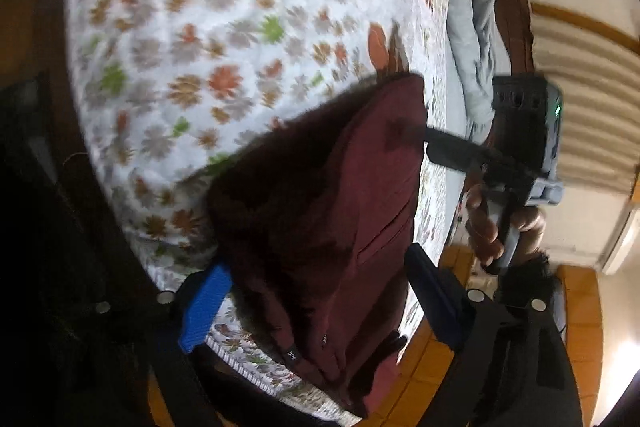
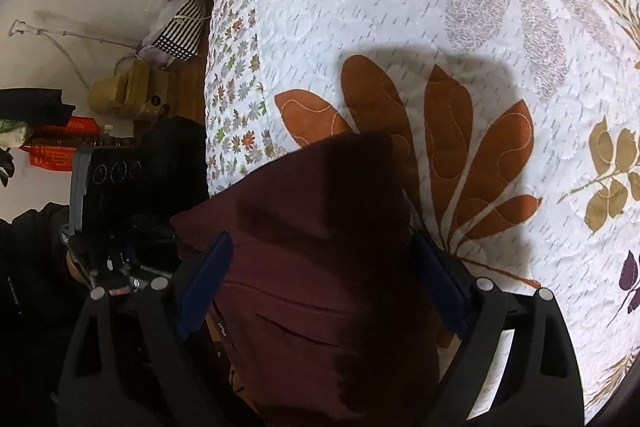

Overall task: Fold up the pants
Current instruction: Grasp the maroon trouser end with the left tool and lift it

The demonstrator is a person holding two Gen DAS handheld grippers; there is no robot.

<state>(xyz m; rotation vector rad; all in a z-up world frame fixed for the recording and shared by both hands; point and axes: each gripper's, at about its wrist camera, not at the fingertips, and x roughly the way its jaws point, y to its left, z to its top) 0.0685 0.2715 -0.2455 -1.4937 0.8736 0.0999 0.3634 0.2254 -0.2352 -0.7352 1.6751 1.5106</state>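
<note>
Lying folded, maroon pants (image 2: 320, 267) span both grippers' parted jaws.

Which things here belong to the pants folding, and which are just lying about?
Part of the job:
- maroon pants, folded on the bed
- left gripper, open
- right gripper, open
- floral bedspread, the work surface

Just lying about:
- grey blanket along the bed's far edge
- striped bag
- wooden block
- red cloth

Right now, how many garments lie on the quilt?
1: the maroon pants, folded near the edge of the floral quilt, between the open fingers of both grippers. Others may lie outside the views.
</note>
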